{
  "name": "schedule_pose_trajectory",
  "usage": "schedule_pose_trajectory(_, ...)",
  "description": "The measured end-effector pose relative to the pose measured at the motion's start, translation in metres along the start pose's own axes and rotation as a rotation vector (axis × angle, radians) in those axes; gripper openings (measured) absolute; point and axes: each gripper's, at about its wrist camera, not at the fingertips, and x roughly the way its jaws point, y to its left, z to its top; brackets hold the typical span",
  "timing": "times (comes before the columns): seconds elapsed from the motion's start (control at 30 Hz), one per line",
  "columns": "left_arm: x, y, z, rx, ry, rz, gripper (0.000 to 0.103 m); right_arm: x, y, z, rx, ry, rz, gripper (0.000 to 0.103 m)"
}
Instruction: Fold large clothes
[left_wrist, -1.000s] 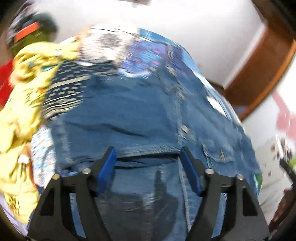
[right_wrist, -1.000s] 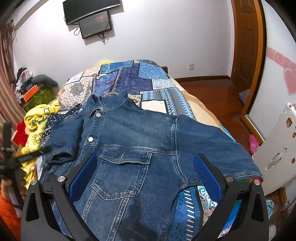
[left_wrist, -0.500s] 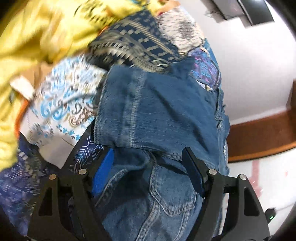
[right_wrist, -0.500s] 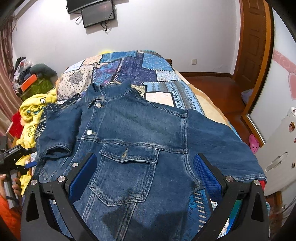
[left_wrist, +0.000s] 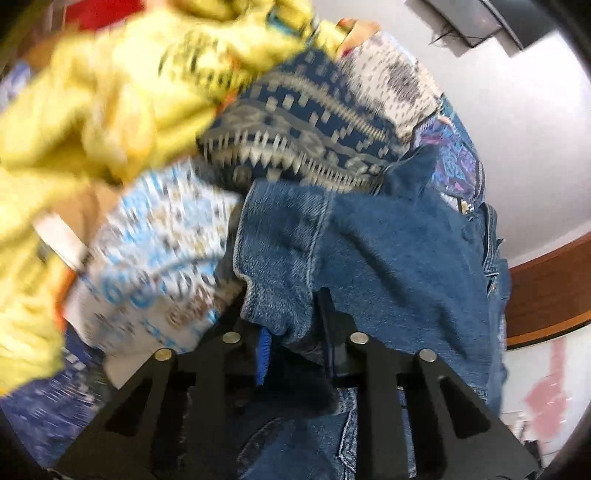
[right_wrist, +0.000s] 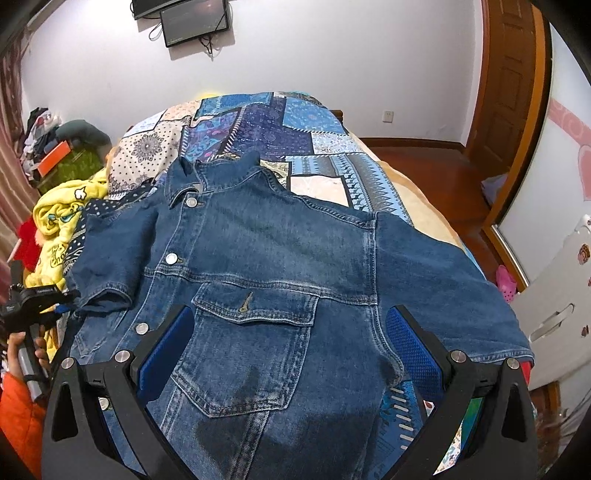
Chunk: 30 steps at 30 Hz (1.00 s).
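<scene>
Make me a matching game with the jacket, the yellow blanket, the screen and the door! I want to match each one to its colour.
Things:
1. denim jacket
2. blanket
3. screen
4. door

Colours:
A. brown
B. yellow
C. blue
D. black

Pairs: 1-C, 2-B, 3-D, 4-A

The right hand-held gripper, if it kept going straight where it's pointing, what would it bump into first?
Most likely the denim jacket. The right hand-held gripper is open, its jaws wide apart, aimed down at the jacket's chest pocket spread on the bed. Nothing else seems to lie between, though depth is hard to judge.
</scene>
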Motion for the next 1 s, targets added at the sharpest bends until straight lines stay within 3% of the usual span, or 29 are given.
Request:
schedule_pose_trajectory(0.1,-0.024,-0.024,0.004,0.098,-0.096,0.062,0.019,-0.005,-0.005,0.000,0.009,-0.013,0.003,0.103)
schedule_pose_trajectory(0.27,-0.072,-0.086,0.016,0.250,-0.249,0.058,0.019,-0.015,-0.018,0.001,0.037,-0.039,0.013,0.103)
schedule_pose_trajectory(0.53,-0.132,-0.206,0.009,0.451,-0.389,-0.124,0.013,-0.032,-0.051,-0.002,0.113,-0.084,0.013,0.103)
schedule_pose_trajectory(0.67,-0.133,-0.274,-0.015,0.567,-0.380,-0.214,0.011,-0.041,-0.072,-0.004,0.154,-0.100,0.002,0.103)
schedule_pose_trajectory(0.8,-0.115,-0.335,-0.055,0.697,-0.322,-0.278,0.010,-0.050,-0.093,-0.007,0.188,-0.116,-0.015,0.103)
schedule_pose_trajectory(1.0,-0.049,-0.380,-0.126,0.805,-0.115,-0.308,0.008,-0.054,-0.123,-0.014,0.234,-0.107,-0.050,0.103)
